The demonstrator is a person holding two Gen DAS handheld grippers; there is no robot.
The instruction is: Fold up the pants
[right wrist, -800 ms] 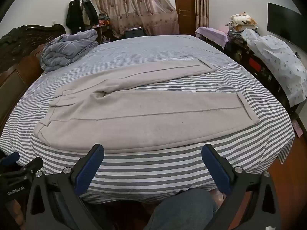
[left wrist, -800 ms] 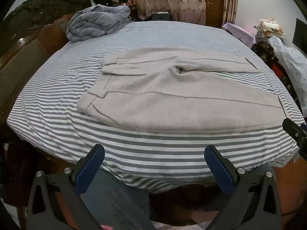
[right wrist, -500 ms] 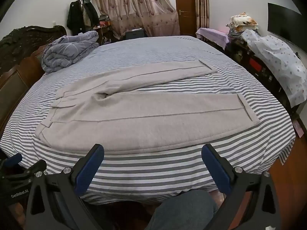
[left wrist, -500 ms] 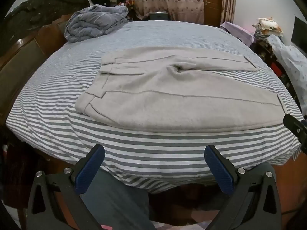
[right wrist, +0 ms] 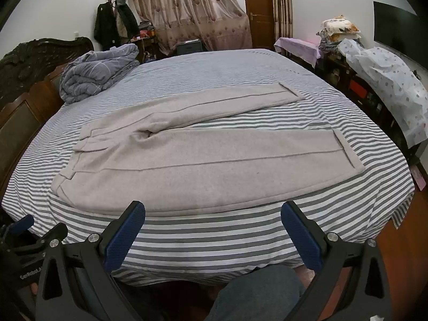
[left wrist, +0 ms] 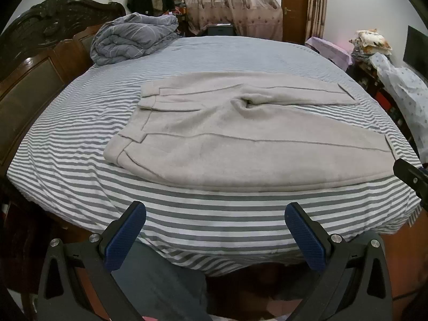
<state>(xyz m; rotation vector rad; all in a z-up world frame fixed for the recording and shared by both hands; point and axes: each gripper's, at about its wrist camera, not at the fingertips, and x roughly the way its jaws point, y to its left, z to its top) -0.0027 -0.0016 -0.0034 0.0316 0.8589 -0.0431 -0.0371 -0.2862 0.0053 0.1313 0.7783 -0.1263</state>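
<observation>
From the left wrist view, the carved dark headboard (left wrist: 40,53) stands far off to the left of the left tool (left wrist: 215,236), and a rumpled grey-blue duvet (left wrist: 131,38) is heaped against it at the far left corner of the bed (left wrist: 214,214). The left tool is open, its two blue pads (left wrist: 124,235) spread wide with nothing between them, held off the near edge of the striped sheet and touching no cloth. The beige pants (left wrist: 214,139) lie flat on the bed ahead of this tool, waistband to the left and legs running to the right; the nearer leg reaches across in front of both pads, while the farther leg lies beyond it, the two parting at a bunched crotch. At the right edge of this view, part of the right tool's black frame shows beside the nearer leg's cuff. Curtains (left wrist: 230,2) and a brown door (left wrist: 293,5) stand behind the bed

From the right wrist view, the left tool's frame (right wrist: 29,238) shows low at the left, near the bed's edge. The right tool (right wrist: 212,234) is likewise open, blue pads (right wrist: 301,236) wide apart and holding nothing, poised just short of the bed's near edge. The pants (right wrist: 203,165) lie ahead of it, waistband ahead and to the left, the nearer cuff ahead and to the right, the farther leg angling away toward the far right. The duvet (right wrist: 93,76) sits far left; a cluttered shelf draped in a spotted cloth (right wrist: 390,85) stands to the far right beside the bed
</observation>
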